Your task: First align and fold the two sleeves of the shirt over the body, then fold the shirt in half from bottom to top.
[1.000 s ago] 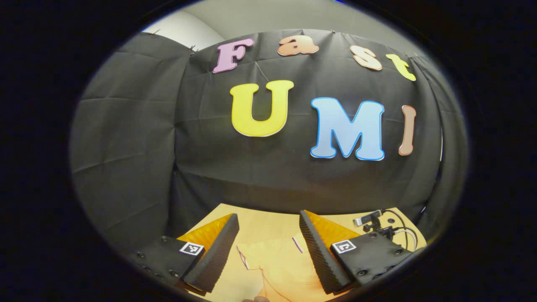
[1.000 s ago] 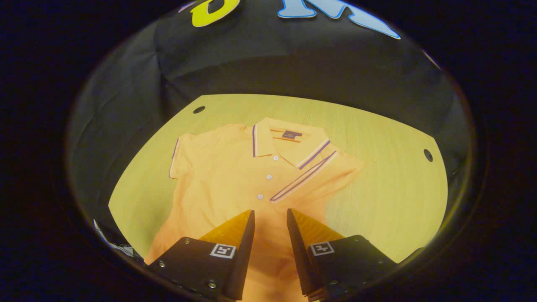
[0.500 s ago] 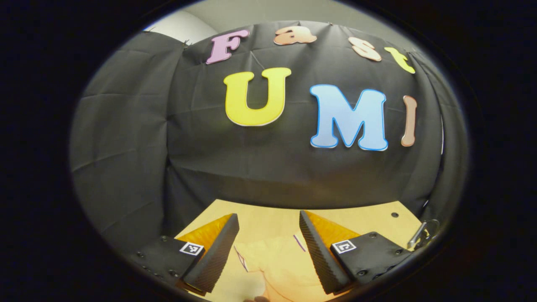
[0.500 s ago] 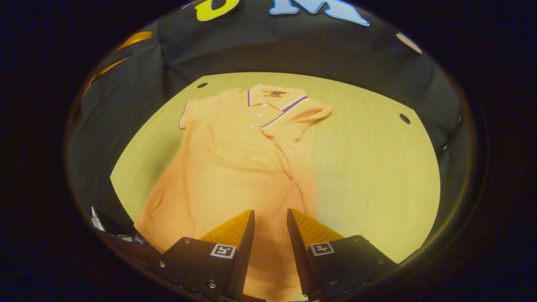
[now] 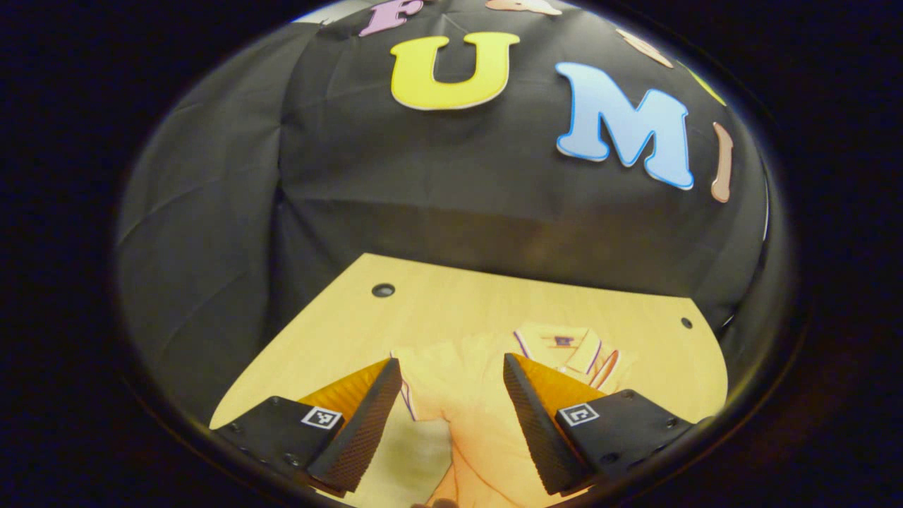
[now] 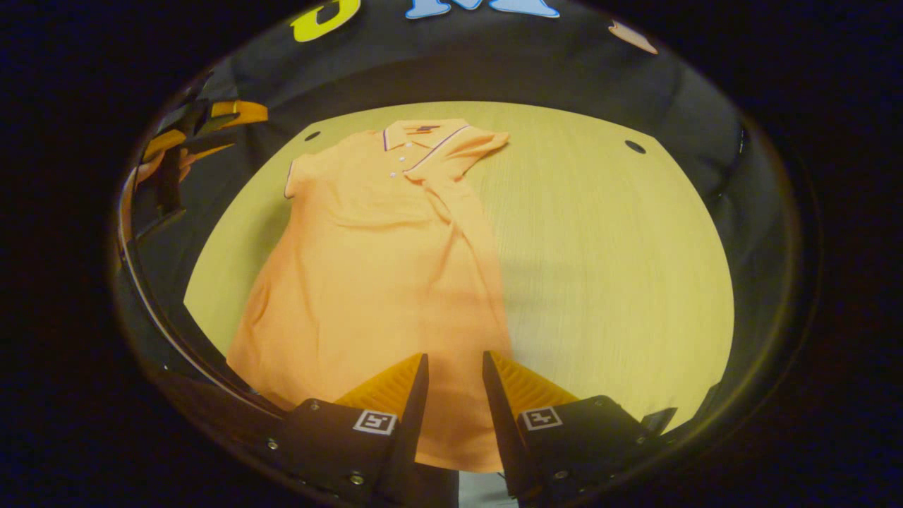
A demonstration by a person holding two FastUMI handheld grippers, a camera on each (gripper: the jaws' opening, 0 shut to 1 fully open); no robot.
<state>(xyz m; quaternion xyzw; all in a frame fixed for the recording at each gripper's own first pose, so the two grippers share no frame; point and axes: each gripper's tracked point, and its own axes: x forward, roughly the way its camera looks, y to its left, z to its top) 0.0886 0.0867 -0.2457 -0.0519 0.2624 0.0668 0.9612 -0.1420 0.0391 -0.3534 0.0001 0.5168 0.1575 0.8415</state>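
Note:
An orange polo shirt (image 6: 374,261) lies flat on the wooden table (image 6: 607,240), collar (image 6: 413,132) at the far end. The sleeve on the view's right (image 6: 462,148) is folded in over the chest; the other sleeve (image 6: 296,176) still lies spread out. My right gripper (image 6: 455,355) hovers open over the hem near the table's front edge, nothing between its fingers. In the left gripper view, my left gripper (image 5: 451,361) is open above the shirt's (image 5: 480,437) shoulder area, with the collar (image 5: 564,346) beyond its right finger. The left gripper (image 6: 190,134) and the hand holding it show far left in the right gripper view.
Small round holes (image 5: 383,290) (image 6: 635,147) mark the table's far corners. The black cloth wall (image 5: 458,190) stands close behind the table. Bare wood lies to the right of the shirt.
The right gripper has drawn back from the chest to the hem, showing the whole shirt. The left gripper has tipped downward, so more table and the collar show. Neither gripper's opening changed.

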